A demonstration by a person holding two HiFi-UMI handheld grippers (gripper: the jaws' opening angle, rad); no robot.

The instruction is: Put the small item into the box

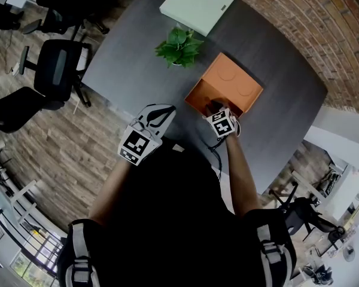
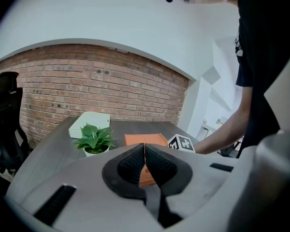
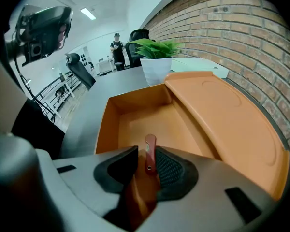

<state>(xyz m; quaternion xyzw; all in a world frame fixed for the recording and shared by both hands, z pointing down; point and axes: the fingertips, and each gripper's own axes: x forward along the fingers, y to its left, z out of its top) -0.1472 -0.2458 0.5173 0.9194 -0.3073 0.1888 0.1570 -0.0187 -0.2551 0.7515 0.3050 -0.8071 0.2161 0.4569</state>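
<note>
While the head view looks down on the dark tabletop (image 1: 125, 58), the right gripper (image 1: 217, 108) reaches into the open orange box (image 1: 198, 94) and the left gripper (image 1: 160, 116) hangs near it.

Left gripper view: its fingers (image 2: 130, 164) are pressed together, empty.

Right gripper view: fingers (image 3: 173, 170) spread, small red item (image 3: 150, 154) upright between them over the box floor, seemingly touching one.

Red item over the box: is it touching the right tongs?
Touching. The right gripper view shows the red item lying against one pad of the right tongs, with a clear gap to the other pad; the tongs stand open.
</note>
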